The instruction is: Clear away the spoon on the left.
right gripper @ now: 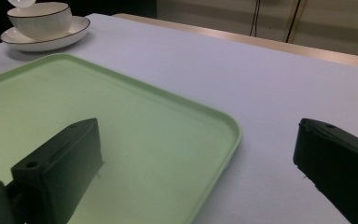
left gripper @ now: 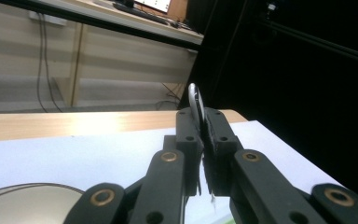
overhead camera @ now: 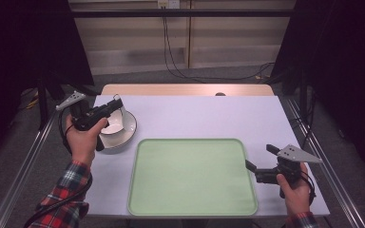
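1. Left hand [overhead camera: 83,140], in a plaid sleeve, reaches in from the lower left and holds the left tool [overhead camera: 115,105] above the bowl [overhead camera: 114,124] at the table's left side.
2. Left tool: jaws clamped tight on a thin white spoon [left gripper: 195,100], held edge-on; its tip rises above the jaw ends in the left gripper view.
3. Bowl: white, dark-rimmed, sitting on a matching saucer [overhead camera: 128,130] left of the tray.
4. Tray [overhead camera: 192,178]: pale green, rounded corners, centre front of the table.
5. Right hand [overhead camera: 294,187] rests at the lower right, just beside the tray's right edge. Right tool [overhead camera: 259,156]: jaws spread wide, nothing between them, pointing toward the tray.
6. No readable writing.
7. Table [overhead camera: 195,114]: pale lilac-white cover, wood strip at the far edge. Behind: grey floor, cables, light panelled wall, dark curtains either side.
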### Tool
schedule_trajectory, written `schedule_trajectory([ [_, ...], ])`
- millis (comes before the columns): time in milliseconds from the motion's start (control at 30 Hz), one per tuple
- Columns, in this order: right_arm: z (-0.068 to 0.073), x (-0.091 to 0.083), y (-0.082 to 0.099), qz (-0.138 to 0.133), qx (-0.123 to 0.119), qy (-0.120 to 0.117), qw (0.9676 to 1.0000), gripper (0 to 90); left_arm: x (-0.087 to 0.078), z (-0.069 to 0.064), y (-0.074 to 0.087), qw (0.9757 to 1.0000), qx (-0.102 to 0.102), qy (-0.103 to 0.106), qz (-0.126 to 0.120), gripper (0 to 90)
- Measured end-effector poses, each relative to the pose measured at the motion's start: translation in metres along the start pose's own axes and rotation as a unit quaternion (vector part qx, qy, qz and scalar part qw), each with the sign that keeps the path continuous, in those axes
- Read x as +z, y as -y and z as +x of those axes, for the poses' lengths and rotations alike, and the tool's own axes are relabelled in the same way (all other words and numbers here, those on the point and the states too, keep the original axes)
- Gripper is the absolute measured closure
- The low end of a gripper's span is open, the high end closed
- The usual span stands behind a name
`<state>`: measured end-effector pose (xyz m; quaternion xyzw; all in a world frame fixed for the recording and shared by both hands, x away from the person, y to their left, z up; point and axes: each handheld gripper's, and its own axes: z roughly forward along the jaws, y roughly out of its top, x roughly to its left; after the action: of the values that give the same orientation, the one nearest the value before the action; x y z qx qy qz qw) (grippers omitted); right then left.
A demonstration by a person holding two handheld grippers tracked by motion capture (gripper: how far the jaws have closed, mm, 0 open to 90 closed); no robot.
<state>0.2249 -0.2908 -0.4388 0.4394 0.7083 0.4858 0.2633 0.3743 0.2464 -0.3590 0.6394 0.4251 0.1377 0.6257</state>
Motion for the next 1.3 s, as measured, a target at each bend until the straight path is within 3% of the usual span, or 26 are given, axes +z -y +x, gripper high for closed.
schedule_trajectory([
  [333,0.002,0.001,0.000,0.003,-0.006,-0.005,1.0000,0.7,0.001,-0.010,0.006,0.9993,-0.003,0.033,0.014,85.9],
  [633,0.002,0.000,0.000,0.003,-0.007,-0.007,1.0000,0.7,0.003,-0.017,0.011,0.9983,0.004,0.050,0.030,85.9],
  [767,0.002,0.001,0.000,0.005,-0.007,-0.009,0.9999,0.7,0.004,-0.021,0.013,0.9977,-0.003,0.061,0.029,85.9],
  [833,0.003,0.001,0.000,0.004,-0.008,-0.010,0.9999,0.7,0.004,-0.023,0.014,0.9978,0.003,0.057,0.034,85.9],
  [900,0.003,0.001,0.000,0.004,-0.009,-0.011,0.9999,0.8,0.005,-0.025,0.016,0.9970,-0.002,0.070,0.032,85.9],
  [967,0.003,0.001,0.000,0.004,-0.009,-0.011,0.9999,0.7,0.005,-0.027,0.017,0.9972,0.000,0.066,0.035,85.9],
  [1100,0.003,0.001,0.000,0.005,-0.012,-0.011,0.9999,0.8,0.005,-0.029,0.022,0.9957,-0.002,0.083,0.041,85.9],
  [1200,0.003,0.001,0.000,0.005,-0.010,-0.010,0.9999,0.8,0.005,-0.031,0.024,0.9958,0.000,0.079,0.046,85.9],
  [1300,0.003,0.001,0.000,0.005,-0.011,-0.009,0.9999,0.8,0.006,-0.033,0.027,0.9949,-0.007,0.090,0.046,85.9],
])
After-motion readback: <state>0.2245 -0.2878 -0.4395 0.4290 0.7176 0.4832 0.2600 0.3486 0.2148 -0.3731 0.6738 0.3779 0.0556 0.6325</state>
